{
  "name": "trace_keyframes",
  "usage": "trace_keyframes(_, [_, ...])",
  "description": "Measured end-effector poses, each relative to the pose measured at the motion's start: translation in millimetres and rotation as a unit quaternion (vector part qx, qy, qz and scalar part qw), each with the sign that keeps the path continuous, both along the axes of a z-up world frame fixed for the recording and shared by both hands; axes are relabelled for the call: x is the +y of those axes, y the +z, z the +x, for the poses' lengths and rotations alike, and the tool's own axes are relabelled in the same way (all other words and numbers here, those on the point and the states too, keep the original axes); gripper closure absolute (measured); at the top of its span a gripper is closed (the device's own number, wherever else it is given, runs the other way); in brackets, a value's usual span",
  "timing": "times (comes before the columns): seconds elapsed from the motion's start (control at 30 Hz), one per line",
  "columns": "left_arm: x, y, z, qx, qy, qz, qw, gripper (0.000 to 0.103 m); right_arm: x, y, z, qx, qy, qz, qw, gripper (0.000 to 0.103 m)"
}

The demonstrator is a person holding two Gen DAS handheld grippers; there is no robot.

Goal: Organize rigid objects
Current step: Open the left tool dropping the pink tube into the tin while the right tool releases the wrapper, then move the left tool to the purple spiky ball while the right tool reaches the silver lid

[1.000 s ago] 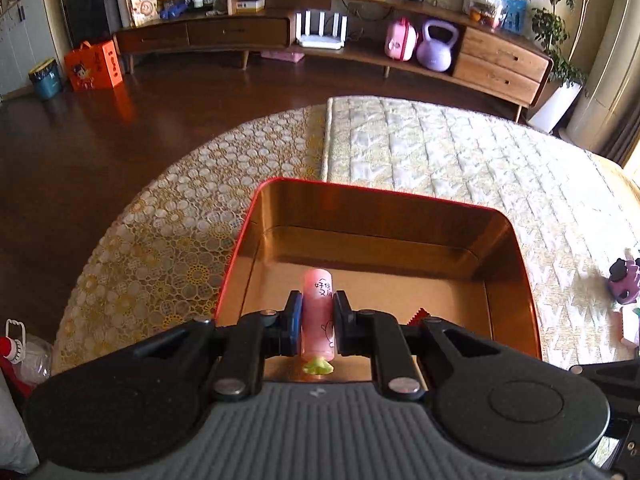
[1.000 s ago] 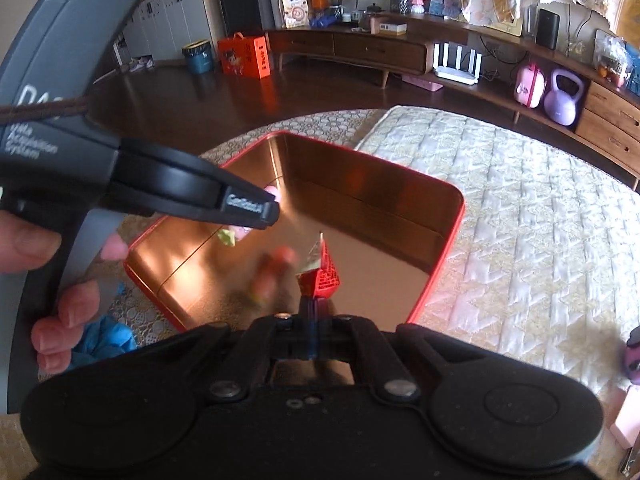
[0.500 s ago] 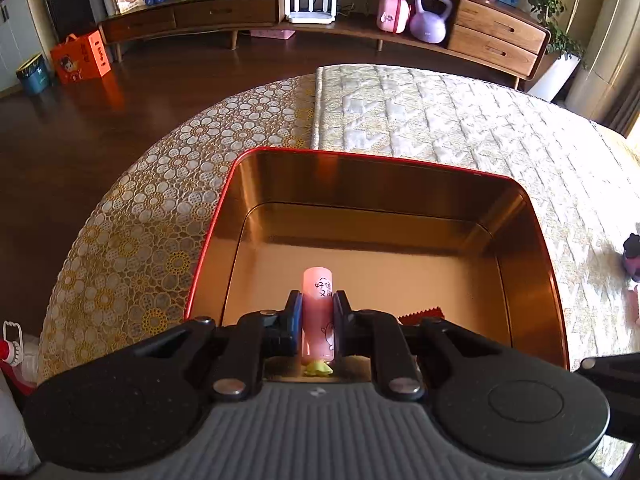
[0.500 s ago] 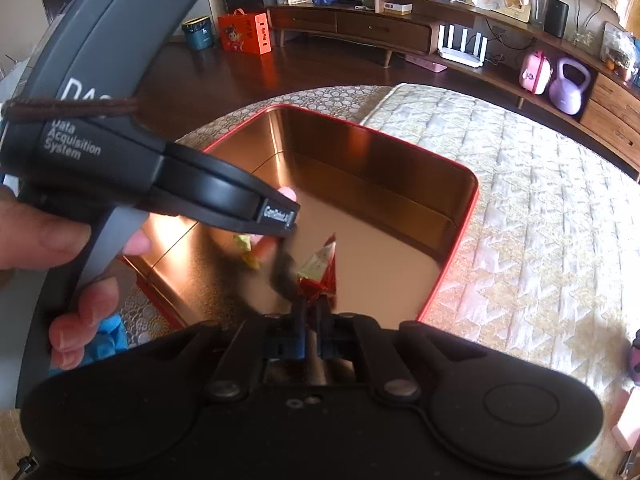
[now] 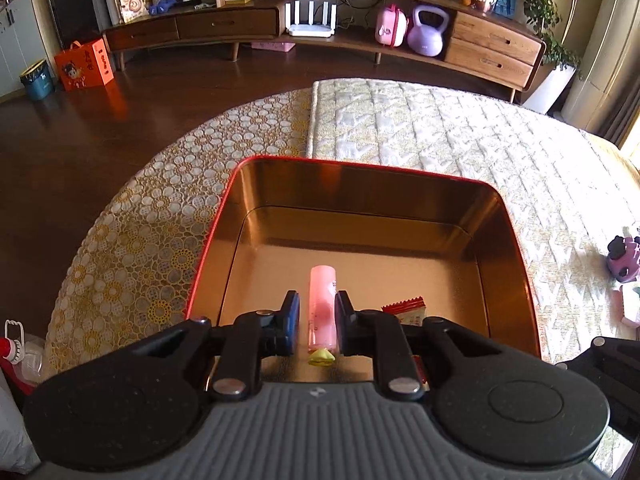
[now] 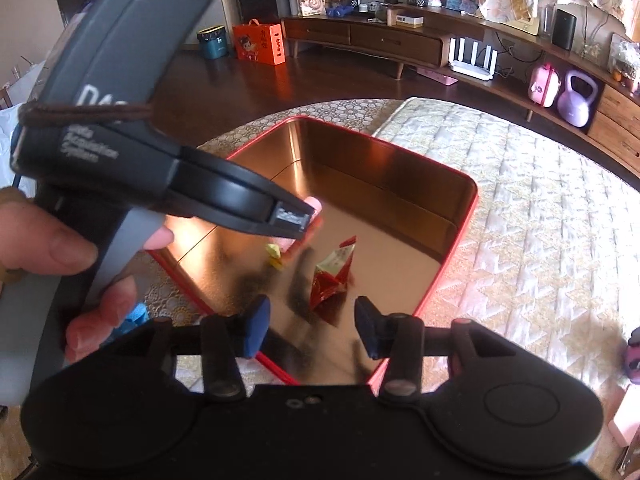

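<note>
1. Left hand-held gripper (image 5: pixel 316 322): its jaws are set narrow around a pink tube (image 5: pixel 322 306) with a yellow-green cap at the near end. The right pad looks to be against the tube, but there's a sliver of gap on the left pad's side, so I can't tell if it's actually clamped or just sitting loose in there. The tube points straight ahead along the fingers, over the near part of the tin's floor.

2. That tin is a red-rimmed tin box (image 5: pixel 432 178) with a shiny copper inside, right under and ahead of both grippers. It sits on a surface (image 5: pixel 440 128) covered with a quilted cream cloth, with a yellow lace one off to the left.

3. Just right of the left gripper's fingers, a red snack packet (image 5: pixel 404 310) lies on the tin floor. From the right wrist view it's ahead of and between the right fingers, and neither pad touches it.

4. Right hand-held gripper (image 6: pixel 310 326): jaws opening, about half wide, with nothing pressed between the pads. The packet is blurry in this view.

5. A hand (image 6: pixel 60 248) wraps the left gripper's handle at the far left of the right wrist view.

6. Far right of both grippers, a small purple toy (image 5: pixel 624 258) sits on the cloth, well apart from the tin.
</note>
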State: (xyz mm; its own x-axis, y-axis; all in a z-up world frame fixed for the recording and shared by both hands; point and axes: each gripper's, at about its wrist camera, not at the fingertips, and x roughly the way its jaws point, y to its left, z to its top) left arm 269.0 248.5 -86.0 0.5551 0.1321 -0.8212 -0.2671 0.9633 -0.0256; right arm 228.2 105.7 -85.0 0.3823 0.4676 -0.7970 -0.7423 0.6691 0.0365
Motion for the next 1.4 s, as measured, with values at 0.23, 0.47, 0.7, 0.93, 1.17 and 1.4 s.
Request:
trace_keyframes(0.23, [-2.4, 16.6, -14.0, -0.030, 0.015, 0.004, 0.9994, 0.085, -19.9, 18.1, -11.3, -0.008, -0.005, 0.028, 1.000, 0.052])
trace_keyframes(0.47, [-15.4, 39.5, -40.1, -0.058, 0.012, 0.011, 0.9982, 0.084, -49.4, 43.6, -30.6, -0.039, -0.011, 0.043, 0.998, 0.045])
trace_keyframes(0.7, [-40.4, 74.5, -79.5, -0.108, 0.009, 0.016, 0.9940, 0.044, -94.7, 77.6, -62.2, -0.075, -0.036, 0.068, 0.994, 0.039])
trace_keyframes(0.93, [-87.7, 104.6, -124.6, -0.138, 0.006, 0.015, 0.9903, 0.036, -145.5, 104.7, -97.2, -0.107, -0.064, 0.095, 0.988, 0.025])
trace_keyframes(1.17, [-135.4, 111.0, -165.2, -0.148, 0.006, 0.000, 0.9890, 0.029, -199.6, 115.2, -117.4, -0.121, -0.088, 0.104, 0.983, 0.011])
trace_keyframes(1.4, [-175.9, 95.7, -163.6, -0.138, -0.031, -0.010, 0.9899, 0.027, -239.9, 103.0, -120.2, -0.116, -0.128, 0.103, 0.980, 0.003])
